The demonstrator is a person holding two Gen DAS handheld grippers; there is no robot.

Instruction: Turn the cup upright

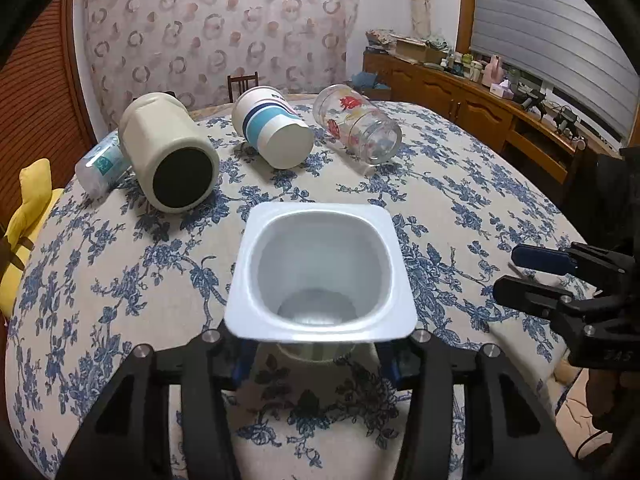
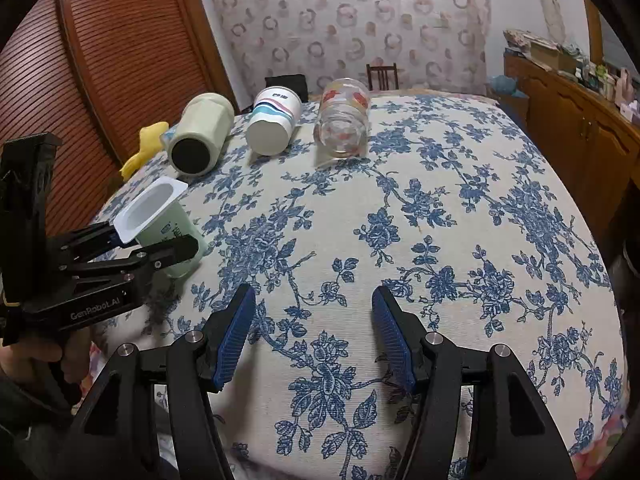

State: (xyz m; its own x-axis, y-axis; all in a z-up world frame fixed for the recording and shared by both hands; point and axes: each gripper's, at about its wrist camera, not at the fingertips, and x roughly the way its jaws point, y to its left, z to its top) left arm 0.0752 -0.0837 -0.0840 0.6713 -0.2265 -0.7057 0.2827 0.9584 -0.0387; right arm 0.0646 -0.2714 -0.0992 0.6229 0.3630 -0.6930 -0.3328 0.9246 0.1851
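A pale green plastic yogurt cup (image 1: 320, 272) with a white square rim is held in my left gripper (image 1: 318, 354), mouth up and tilted a little, its base near the tablecloth. The right wrist view shows the same cup (image 2: 168, 224) with the left gripper (image 2: 160, 248) shut on its body. My right gripper (image 2: 314, 332) is open and empty above the tablecloth; it also shows at the right edge of the left wrist view (image 1: 520, 276).
Three containers lie on their sides at the back: a cream jar (image 1: 168, 152), a white paper cup with blue stripes (image 1: 272, 132) and a glass with red flowers (image 1: 356, 124). A clear bottle (image 1: 100, 164) lies behind the jar. The floral tablecloth (image 2: 440, 240) covers the table.
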